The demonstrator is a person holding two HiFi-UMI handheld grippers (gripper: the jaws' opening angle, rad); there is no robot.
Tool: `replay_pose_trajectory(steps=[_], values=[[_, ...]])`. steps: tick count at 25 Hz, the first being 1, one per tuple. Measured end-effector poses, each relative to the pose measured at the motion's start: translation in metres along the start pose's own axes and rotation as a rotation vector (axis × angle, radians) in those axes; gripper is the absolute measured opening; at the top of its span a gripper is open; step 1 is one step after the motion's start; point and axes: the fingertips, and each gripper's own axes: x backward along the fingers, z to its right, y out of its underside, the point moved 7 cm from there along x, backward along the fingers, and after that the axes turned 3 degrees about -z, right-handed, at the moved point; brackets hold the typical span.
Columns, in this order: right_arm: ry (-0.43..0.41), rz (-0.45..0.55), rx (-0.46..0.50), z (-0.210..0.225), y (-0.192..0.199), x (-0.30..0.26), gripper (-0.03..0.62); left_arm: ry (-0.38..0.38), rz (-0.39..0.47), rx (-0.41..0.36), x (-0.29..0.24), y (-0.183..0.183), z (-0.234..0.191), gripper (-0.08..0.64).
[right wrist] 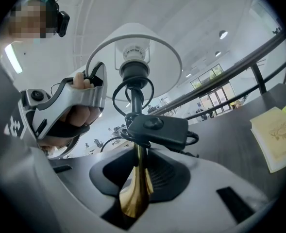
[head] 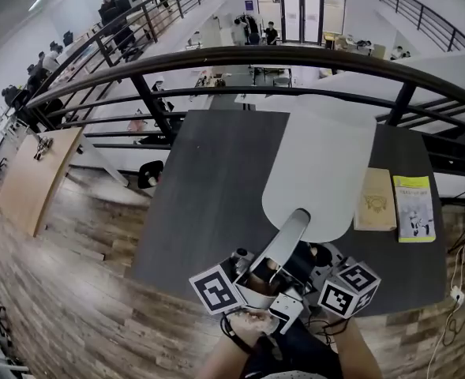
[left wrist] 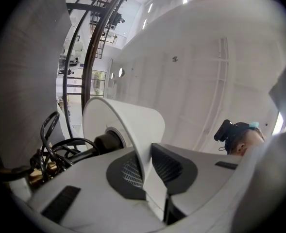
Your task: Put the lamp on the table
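The lamp is held in the air over the near edge of the dark table (head: 208, 188). Its white shade (head: 319, 164) points away from me. My left gripper (head: 252, 276) is shut on the shade's thin wall (left wrist: 150, 178), close to the rim, with the black socket (left wrist: 109, 141) and coiled cable (left wrist: 55, 144) just to its left. My right gripper (head: 309, 265) is shut on the brass stem (right wrist: 135, 188). Above that grip sit the black cord switch (right wrist: 155, 127) and the bulb holder (right wrist: 134, 64) inside the shade. The left gripper (right wrist: 60, 110) also shows there.
Two books lie at the table's right side, a tan one (head: 376, 200) and a yellow-green one (head: 414, 208). A dark curved railing (head: 295, 58) runs behind the table, with a drop to a lower floor beyond. Wooden flooring (head: 66, 290) lies to the left.
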Motion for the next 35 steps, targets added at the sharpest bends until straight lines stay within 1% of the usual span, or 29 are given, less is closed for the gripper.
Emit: replay_pose_trajectory(steps=[10,20,25,30,35], values=[[-0.006,-0.024,-0.011,0.046,-0.011,-0.017,0.106,-0.025,0.018,0.005,-0.026,-0.009,-0.042,0.044],[0.010,-0.013,-0.023,0.074,-0.017,-0.027,0.106,-0.040,-0.016,0.021,-0.042,-0.015,-0.071,0.051],[0.041,0.015,-0.016,0.088,-0.022,-0.033,0.106,-0.024,-0.052,0.040,-0.052,-0.020,-0.084,0.057],[0.068,0.011,0.002,0.104,-0.023,-0.041,0.106,-0.009,-0.065,0.068,-0.056,-0.025,-0.102,0.060],[0.086,0.020,0.017,0.115,-0.021,-0.053,0.106,0.006,-0.079,0.076,-0.056,-0.034,-0.118,0.063]])
